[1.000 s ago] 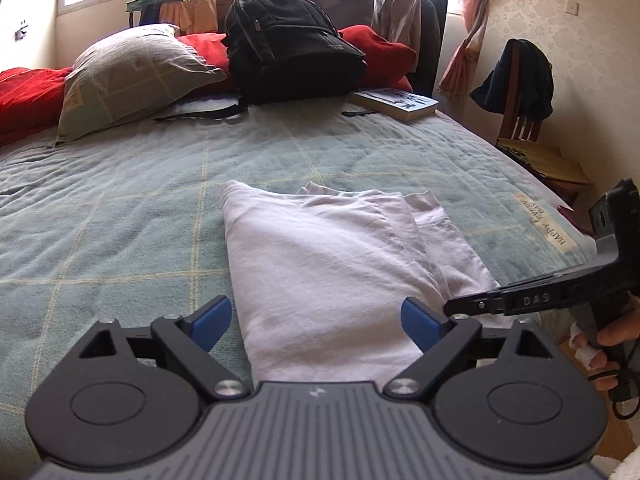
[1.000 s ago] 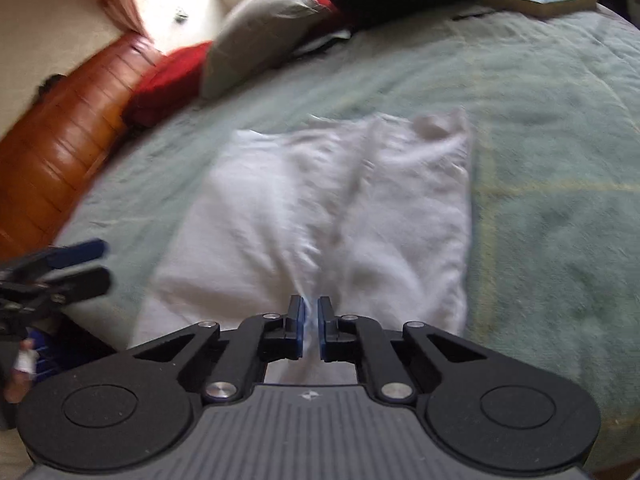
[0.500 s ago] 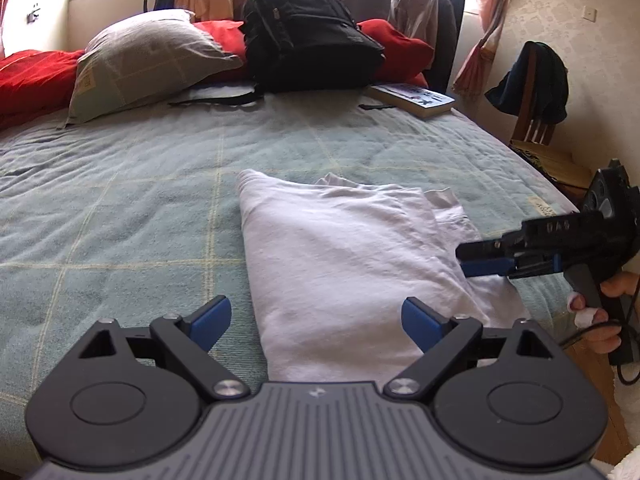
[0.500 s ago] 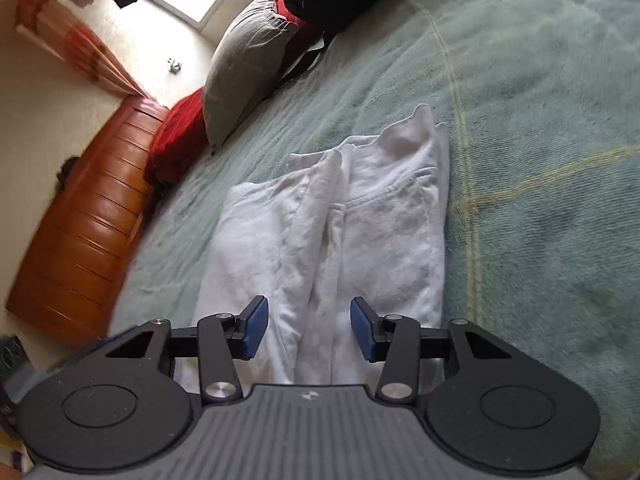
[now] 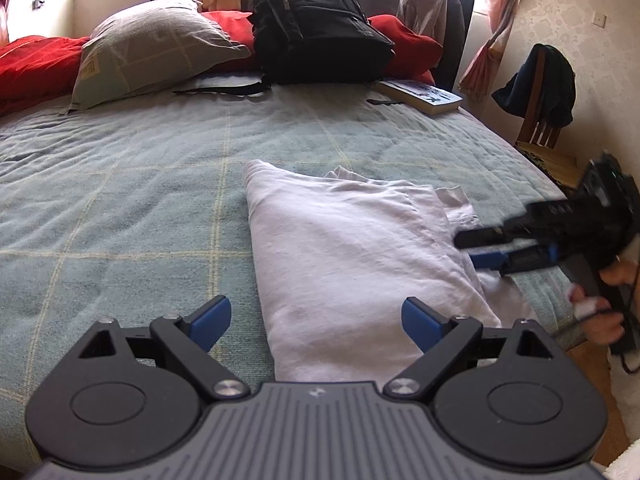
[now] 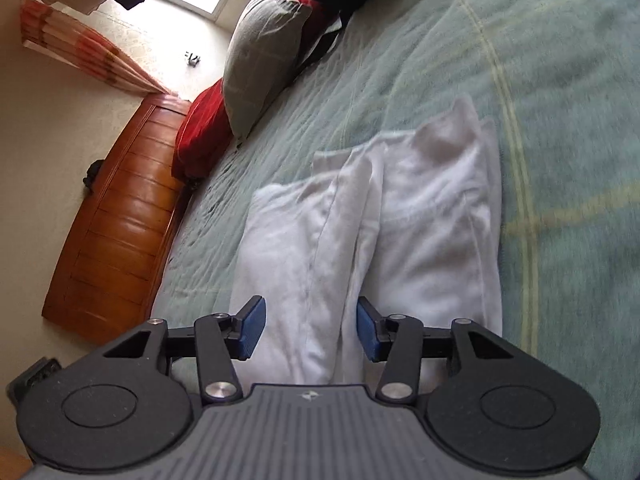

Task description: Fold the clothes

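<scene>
The left claw [image 5: 316, 322] hangs wide apart over the near hem of the white garment [image 5: 348, 256], gripping nothing. The right claw [image 6: 310, 326] is partly spread at the garment's right edge, straddling a raised fold ridge, empty too. The garment lies folded lengthwise in layers on the bed [image 5: 120, 208]. A pinch catching one layer only would likely drag the stack askew. Farther back sits a shut black backpack [image 5: 320, 28]; its contents are hidden.

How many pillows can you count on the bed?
3: a grey pillow at the head of the bed, and two red pillows, one left of it, one behind the backpack. More may be hidden.
</scene>
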`<state>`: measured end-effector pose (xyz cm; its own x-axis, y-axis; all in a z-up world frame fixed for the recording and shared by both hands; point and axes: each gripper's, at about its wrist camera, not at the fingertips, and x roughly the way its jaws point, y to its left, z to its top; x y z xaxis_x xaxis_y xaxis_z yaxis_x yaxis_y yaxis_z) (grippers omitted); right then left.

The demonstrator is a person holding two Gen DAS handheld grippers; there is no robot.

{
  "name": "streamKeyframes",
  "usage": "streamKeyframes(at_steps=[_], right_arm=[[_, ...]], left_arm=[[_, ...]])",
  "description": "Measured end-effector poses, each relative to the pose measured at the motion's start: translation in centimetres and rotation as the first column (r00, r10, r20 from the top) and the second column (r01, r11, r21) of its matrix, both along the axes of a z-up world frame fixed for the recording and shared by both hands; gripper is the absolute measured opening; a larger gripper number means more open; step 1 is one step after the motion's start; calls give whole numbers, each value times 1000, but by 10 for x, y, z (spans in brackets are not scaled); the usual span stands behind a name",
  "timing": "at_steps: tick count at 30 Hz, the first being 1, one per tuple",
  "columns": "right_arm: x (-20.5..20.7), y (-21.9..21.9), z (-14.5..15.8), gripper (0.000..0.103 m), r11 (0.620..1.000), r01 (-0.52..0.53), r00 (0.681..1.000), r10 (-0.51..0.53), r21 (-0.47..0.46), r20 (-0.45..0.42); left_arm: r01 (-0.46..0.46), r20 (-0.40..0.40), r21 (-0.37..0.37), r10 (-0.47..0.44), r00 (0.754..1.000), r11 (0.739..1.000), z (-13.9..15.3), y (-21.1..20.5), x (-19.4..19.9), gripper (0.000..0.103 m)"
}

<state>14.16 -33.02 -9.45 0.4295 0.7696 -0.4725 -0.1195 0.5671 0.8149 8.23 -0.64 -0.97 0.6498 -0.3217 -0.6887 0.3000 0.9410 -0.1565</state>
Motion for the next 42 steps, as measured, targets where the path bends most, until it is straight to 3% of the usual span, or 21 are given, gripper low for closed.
streamKeyframes(at_steps=[3, 16, 18, 22, 27, 29, 31, 40, 42], right_arm=[[-14, 1, -1, 58, 1000, -4, 1000, 4, 29, -12], [11, 37, 24, 65, 992, -54, 996, 61, -115, 61], [8, 31, 12, 63, 996, -45, 998, 48, -83, 27], [-1, 3, -10, 61, 998, 14, 1000, -13, 66, -18], [7, 12, -8, 63, 997, -8, 1000, 6, 82, 18], [10, 15, -16, 49, 998, 6, 1000, -7, 56, 12], [11, 16, -22, 15, 1000, 22, 1000, -22, 20, 13], [7, 28, 18, 11, 983, -6, 991, 31, -185, 132], [7, 21, 21, 11, 979, 5, 992, 21, -204, 124]], left_arm=[[1, 5, -6, -1, 1000, 1000, 0, 1, 0, 92], [-9, 23, -32, 10, 1000, 999, 2, 6, -8, 92], [-12, 22, -37, 12, 1000, 999, 2, 9, -7, 92], [-19, 15, -47, 20, 1000, 999, 0, 14, -6, 92], [-22, 10, -58, 22, 1000, 998, -2, 13, -4, 93], [-23, 12, -61, 24, 1000, 998, -3, 14, -6, 93], [-25, 9, -64, 25, 1000, 998, -3, 15, -6, 93], [-11, 4, -41, 11, 1000, 999, -2, 9, -3, 93], [-5, 5, -37, 5, 1000, 999, -2, 7, -4, 93]])
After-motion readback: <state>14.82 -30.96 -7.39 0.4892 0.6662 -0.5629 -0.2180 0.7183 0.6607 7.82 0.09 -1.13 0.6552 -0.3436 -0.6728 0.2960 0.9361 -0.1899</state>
